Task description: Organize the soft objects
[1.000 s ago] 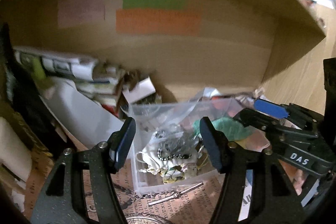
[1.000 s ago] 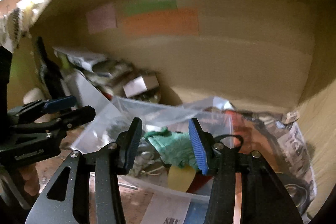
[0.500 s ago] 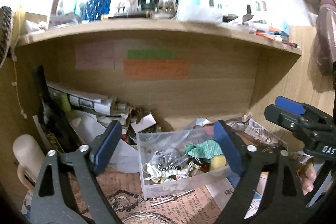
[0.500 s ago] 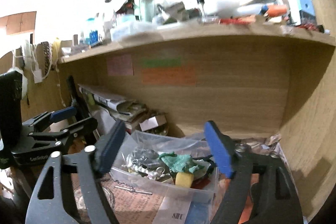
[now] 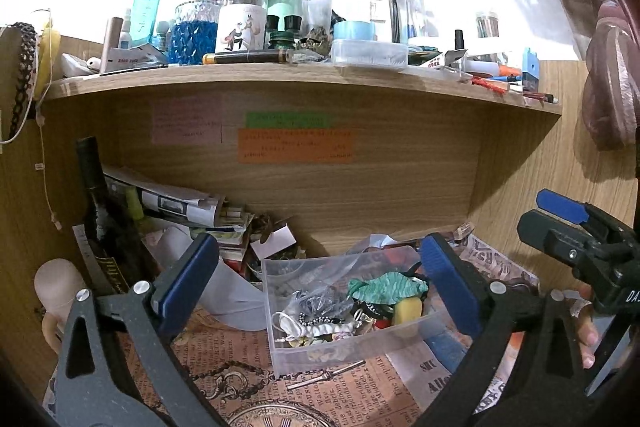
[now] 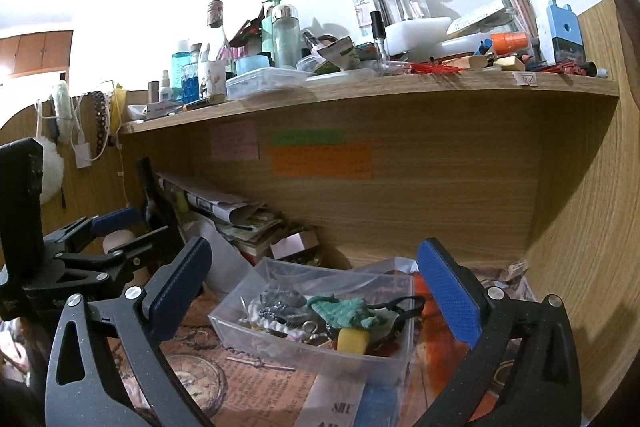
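Note:
A clear plastic box stands on newspaper inside a wooden shelf bay; it also shows in the right wrist view. In it lie a green soft piece, a yellow sponge, white and dark trinkets. My left gripper is wide open and empty, held back in front of the box. My right gripper is wide open and empty, also in front of the box. Each gripper shows at the edge of the other's view.
A dark bottle and a stack of papers fill the bay's left side. The shelf above holds several bottles and jars. Coloured notes stick on the back wall. A metal chain and key lie before the box.
Both grippers have pulled back out of the shelf bay and opened wider. The top shelf has come into view. The green piece stays in the box.

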